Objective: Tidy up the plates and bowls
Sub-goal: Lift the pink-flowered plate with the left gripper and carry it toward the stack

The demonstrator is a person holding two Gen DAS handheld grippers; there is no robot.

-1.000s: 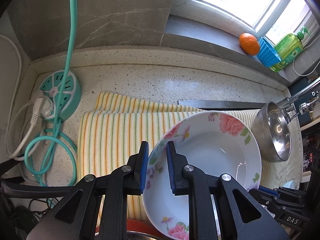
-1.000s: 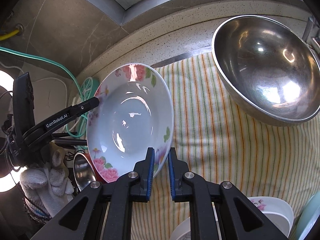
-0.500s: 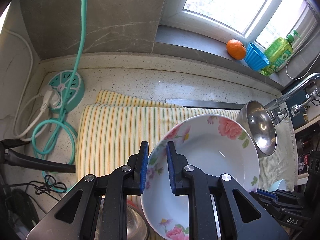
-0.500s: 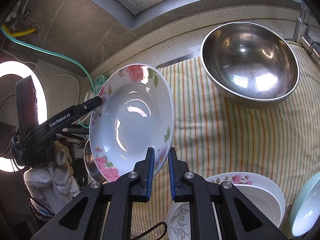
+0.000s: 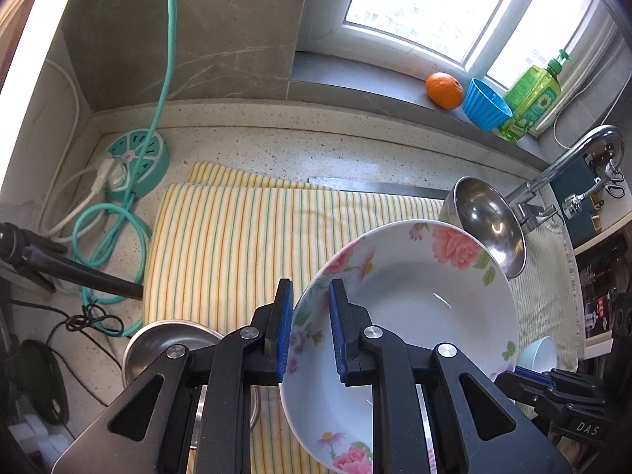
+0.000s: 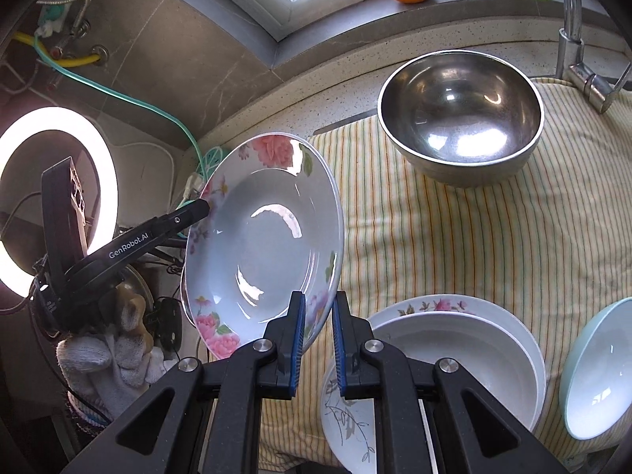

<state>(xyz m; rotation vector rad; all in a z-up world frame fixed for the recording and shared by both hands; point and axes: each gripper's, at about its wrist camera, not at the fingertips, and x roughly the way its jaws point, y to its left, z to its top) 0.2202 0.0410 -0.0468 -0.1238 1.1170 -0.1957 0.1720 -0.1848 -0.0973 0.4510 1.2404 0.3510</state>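
- Floral plate [image 6: 260,237] is held in the air at centre frame, tilted, over the striped cloth [image 6: 454,245]; the left gripper [image 5: 310,296] and right gripper [image 6: 318,308] each have narrow jaws clamped on its rim at opposite sides.
- Left view: lower plate edge hidden behind the gripper; steel pot [image 5: 173,339] at lower left is partly covered.
- Right view: stacked plates [image 6: 454,347] at bottom are cut off by the gripper; pale green bowl [image 6: 596,371] is cropped at the right edge.
- Readable: "GenRobot.AI" on the left gripper in the right view, "DAS" at lower right in the left view; the label on the green bottle [image 5: 533,98] is illegible.
- Steel bowl [image 6: 458,118] sits upper right; the cloth centre is bare.
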